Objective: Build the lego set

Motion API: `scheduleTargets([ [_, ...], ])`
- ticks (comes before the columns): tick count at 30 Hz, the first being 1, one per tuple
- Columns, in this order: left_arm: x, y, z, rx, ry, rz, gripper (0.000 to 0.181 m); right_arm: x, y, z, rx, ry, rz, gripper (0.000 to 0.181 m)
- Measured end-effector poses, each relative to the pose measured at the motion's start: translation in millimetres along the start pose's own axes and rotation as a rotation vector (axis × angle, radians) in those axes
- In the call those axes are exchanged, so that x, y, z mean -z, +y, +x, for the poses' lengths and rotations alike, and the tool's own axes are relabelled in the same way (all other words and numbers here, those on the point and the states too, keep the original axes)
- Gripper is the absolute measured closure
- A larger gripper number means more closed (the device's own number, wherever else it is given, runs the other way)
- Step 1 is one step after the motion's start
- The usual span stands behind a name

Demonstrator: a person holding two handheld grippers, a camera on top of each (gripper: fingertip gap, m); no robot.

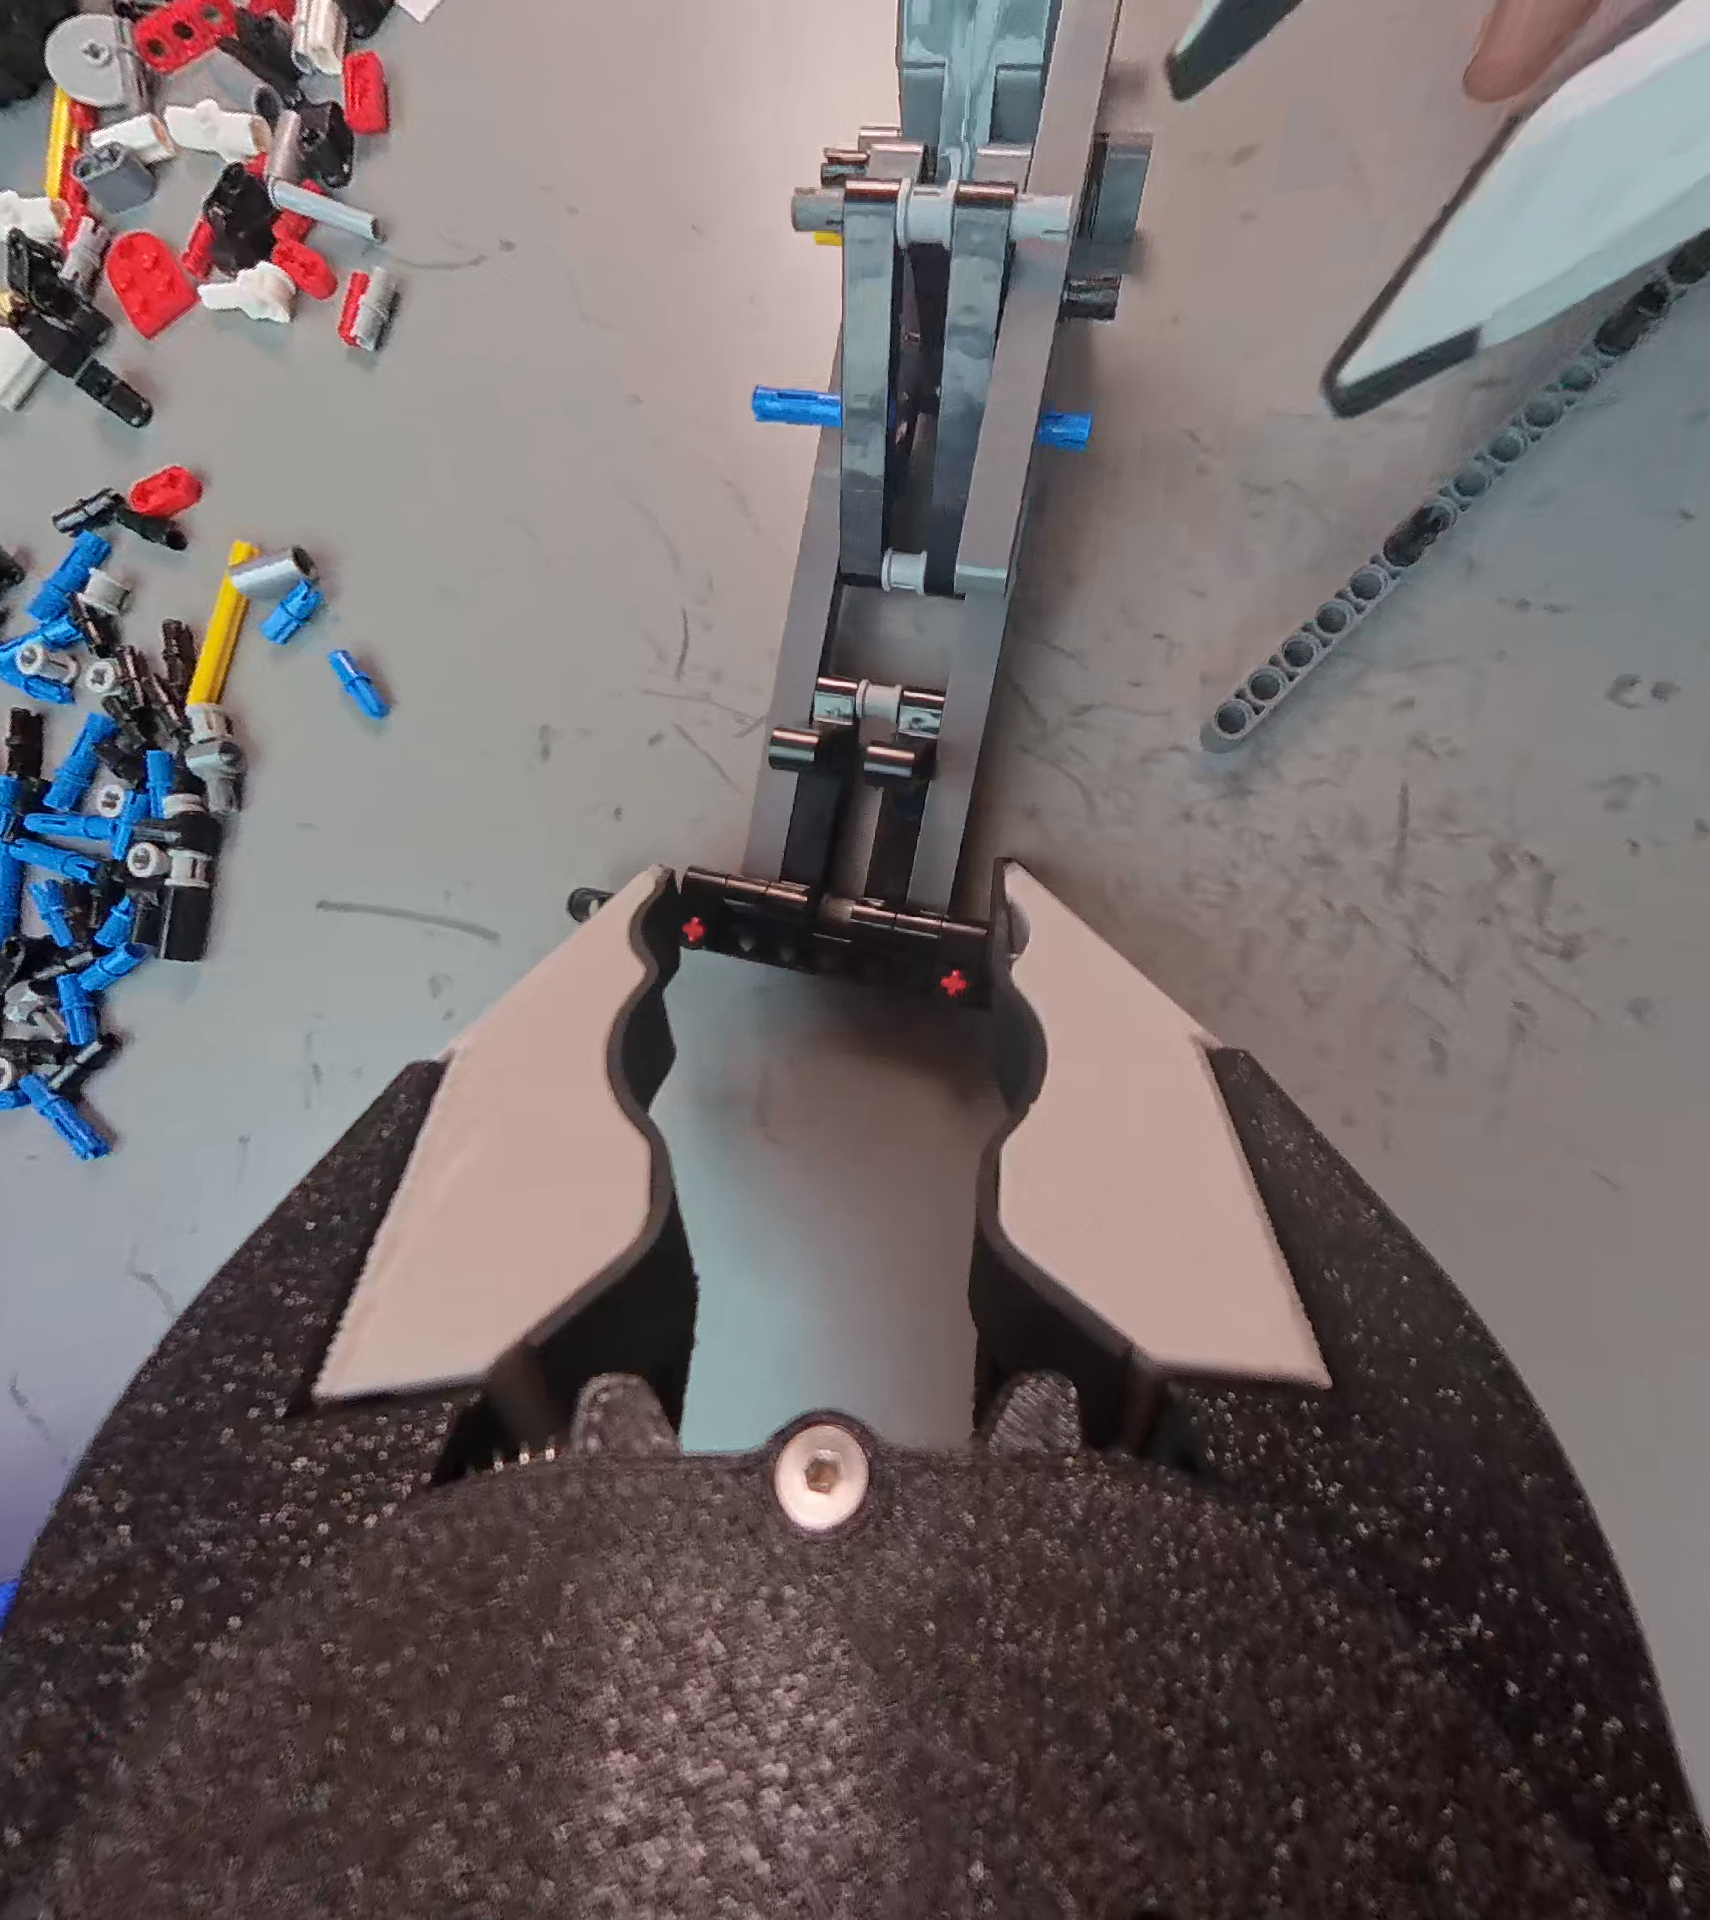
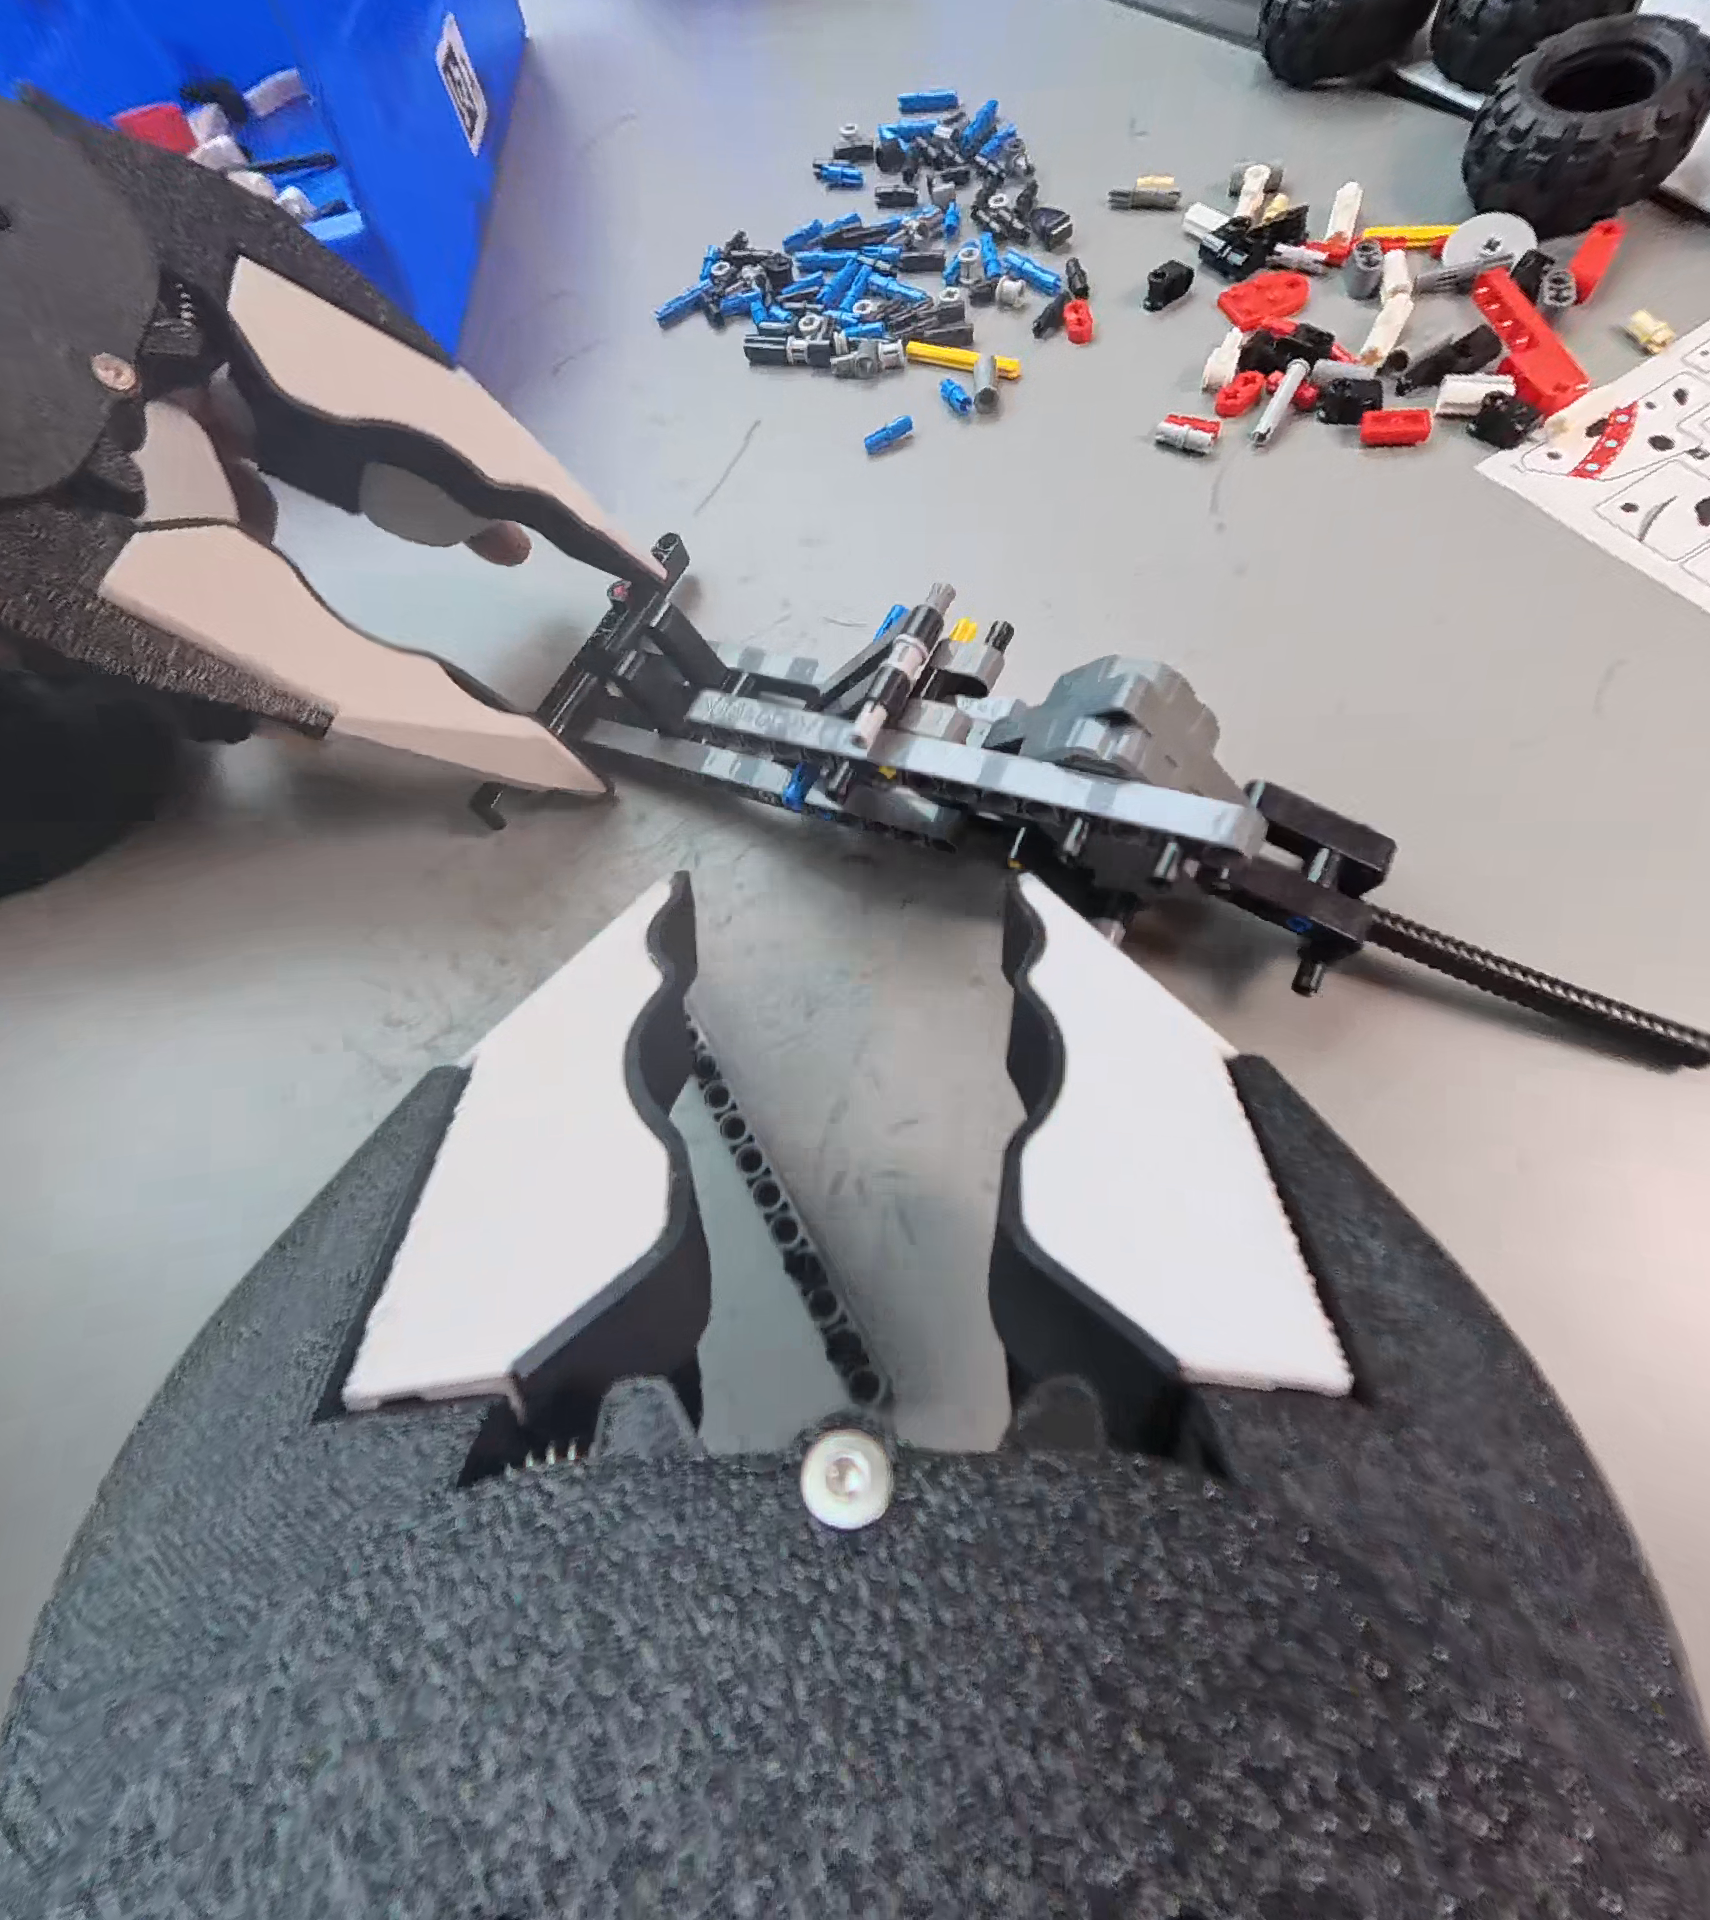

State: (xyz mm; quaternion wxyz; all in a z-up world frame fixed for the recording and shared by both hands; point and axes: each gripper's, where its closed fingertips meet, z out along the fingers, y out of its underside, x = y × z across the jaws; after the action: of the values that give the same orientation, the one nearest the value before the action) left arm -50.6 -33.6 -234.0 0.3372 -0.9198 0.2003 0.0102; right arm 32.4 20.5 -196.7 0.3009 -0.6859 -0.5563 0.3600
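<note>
grey table (image 2: 1453, 727), printed instruction sheet (image 2: 1703, 457)

My left wrist camera sits just behind the left gripper (image 1: 835, 935) and looks steeply down along its fingers at the scuffed grey tabletop (image 1: 539, 436), close to the long grey-and-black Lego beam assembly (image 1: 918, 499), seen end-on. My right wrist camera rides behind the right gripper (image 2: 846, 914), tilted lower and facing across the table, side-on to the same assembly (image 2: 976, 748). Both views share that assembly, the scattered blue, black and red loose pieces (image 1: 72, 790) (image 2: 892, 260), and the loose grey perforated beam (image 1: 1433, 540) (image 2: 789, 1216).
</note>
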Motion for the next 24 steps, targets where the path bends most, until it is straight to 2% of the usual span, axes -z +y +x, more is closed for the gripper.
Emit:
scheduleTargets([
  [2,0,-2,5,-0.016,0.012,-0.007,0.12,-10,-10,-2,-0.03,-0.03,-0.008,0.117],
  [5,1,-9,25,-0.028,0.115,0.012,0.119,-25,-19,10,-0.08,-0.062,-0.076,0.107],
  [9,-4,-17,28,-0.093,0.135,0.027,0.115,-43,-32,17,-0.175,-0.157,-0.177,0.112],
  [12,-9,-24,22,-0.098,0.152,0.039,0.117,-57,-41,25,-0.197,-0.11,-0.225,0.111],
  [16,-12,-27,12,-0.098,0.157,0.076,0.118,-73,-49,41,-0.198,0.005,-0.182,0.135],
  [20,-4,-23,3,-0.114,0.128,0.143,0.118,-77,-54,39,-0.272,-0.033,-0.1,0.139],
  [24,18,-26,-5,-0.115,0.106,0.242,0.116,-75,-55,44,-0.414,-0.087,-0.018,0.153],
])
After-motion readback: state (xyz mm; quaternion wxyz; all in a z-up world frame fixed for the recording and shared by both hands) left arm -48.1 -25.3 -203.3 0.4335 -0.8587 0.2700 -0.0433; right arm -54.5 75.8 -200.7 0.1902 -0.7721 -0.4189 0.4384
